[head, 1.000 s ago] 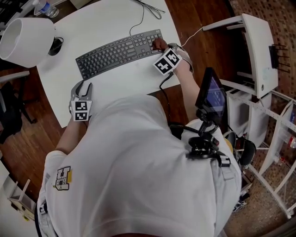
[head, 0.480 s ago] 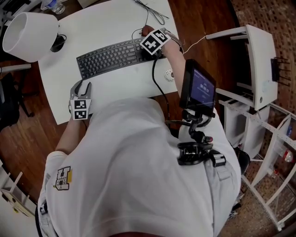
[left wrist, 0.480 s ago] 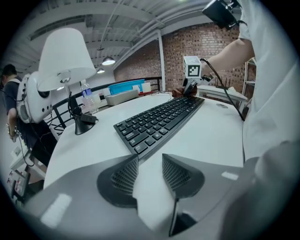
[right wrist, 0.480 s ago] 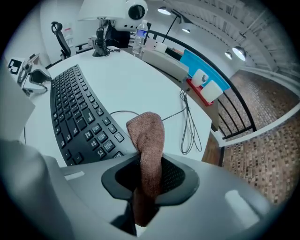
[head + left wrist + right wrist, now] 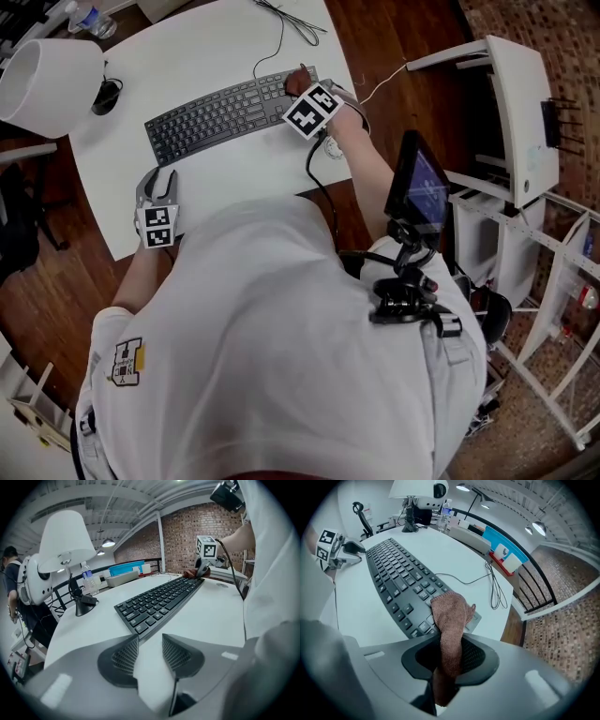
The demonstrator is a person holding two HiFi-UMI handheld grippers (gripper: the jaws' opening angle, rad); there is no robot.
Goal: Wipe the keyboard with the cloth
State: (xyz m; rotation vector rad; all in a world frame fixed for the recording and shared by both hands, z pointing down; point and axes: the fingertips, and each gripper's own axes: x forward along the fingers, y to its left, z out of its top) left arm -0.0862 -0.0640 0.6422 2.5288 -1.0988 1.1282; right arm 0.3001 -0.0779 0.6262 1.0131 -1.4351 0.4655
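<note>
A black keyboard (image 5: 220, 111) lies slanted on the white table (image 5: 234, 169); it also shows in the left gripper view (image 5: 159, 599) and the right gripper view (image 5: 396, 585). My right gripper (image 5: 450, 656) is shut on a reddish-brown cloth (image 5: 451, 620), whose free end rests on the keyboard's right end. In the head view the cloth (image 5: 296, 82) peeks out past that gripper's marker cube (image 5: 310, 111). My left gripper (image 5: 145, 656) stands open with nothing between its jaws, low over the table's near left edge (image 5: 153, 192), short of the keyboard.
A white lamp (image 5: 47, 84) with a black base (image 5: 105, 96) stands at the table's far left, a water bottle (image 5: 82, 17) behind it. The keyboard cable (image 5: 281, 28) trails away at the back. A white chair (image 5: 511, 112) stands on the right, on the wood floor.
My right gripper carried the cloth left along the keyboard's right end, then came back a little toward the end. The left gripper stayed in place.
</note>
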